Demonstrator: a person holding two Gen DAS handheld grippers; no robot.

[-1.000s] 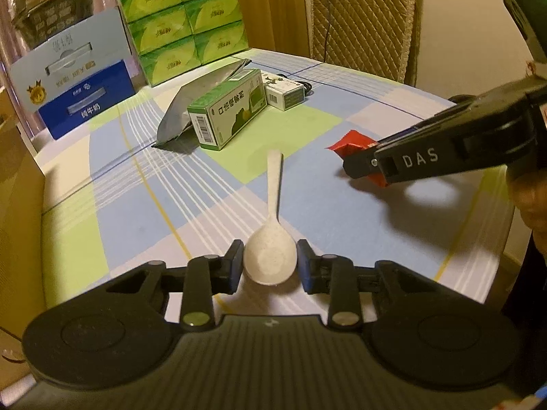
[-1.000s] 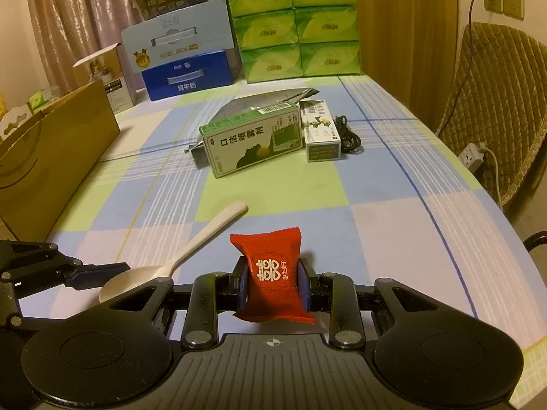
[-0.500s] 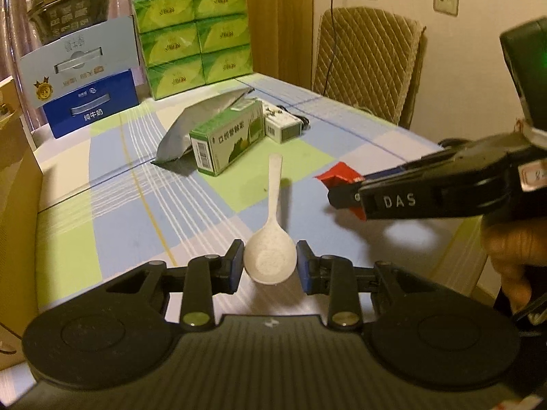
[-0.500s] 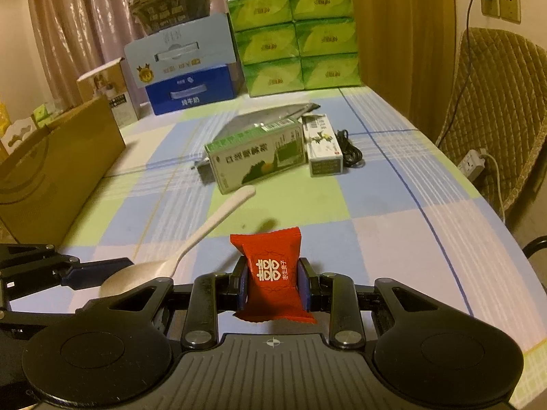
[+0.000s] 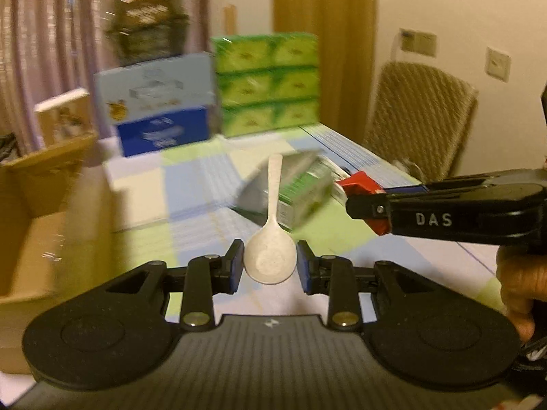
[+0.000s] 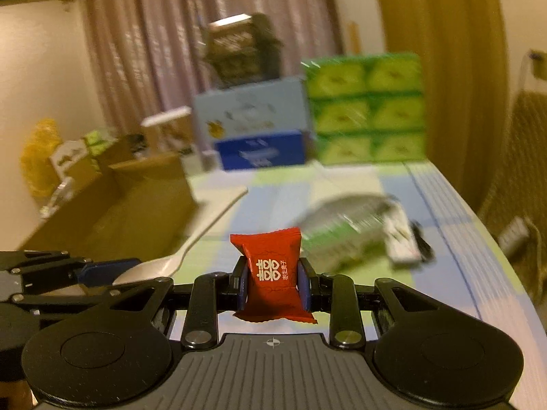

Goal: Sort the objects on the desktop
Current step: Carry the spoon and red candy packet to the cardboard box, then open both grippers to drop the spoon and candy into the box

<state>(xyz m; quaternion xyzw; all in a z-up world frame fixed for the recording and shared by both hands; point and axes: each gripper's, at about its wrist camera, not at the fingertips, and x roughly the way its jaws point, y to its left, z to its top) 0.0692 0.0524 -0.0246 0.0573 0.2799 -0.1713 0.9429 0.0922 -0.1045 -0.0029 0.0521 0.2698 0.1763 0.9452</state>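
My left gripper (image 5: 270, 266) is shut on the bowl of a pale spoon (image 5: 271, 235), whose handle points away over the checked tablecloth (image 5: 191, 198). The spoon hangs clear of the table. My right gripper (image 6: 272, 282) is shut on a red candy packet (image 6: 271, 273) with white characters, also held in the air. In the left wrist view the right gripper (image 5: 362, 201) reaches in from the right with the red packet (image 5: 360, 182) at its tip. In the right wrist view the left gripper (image 6: 102, 270) shows at the left with the spoon (image 6: 191, 242).
A green carton (image 6: 342, 239), a silver pouch and a small white box (image 6: 401, 235) lie mid-table. Stacked green tissue packs (image 5: 266, 82) and a blue box (image 5: 160, 109) stand at the back. A brown cardboard box (image 5: 41, 212) sits left. A quilted chair (image 5: 417, 116) stands right.
Both grippers have risen off the table with their loads, the spoon and the red packet. The views now take in more of the back of the room and are blurred by motion.
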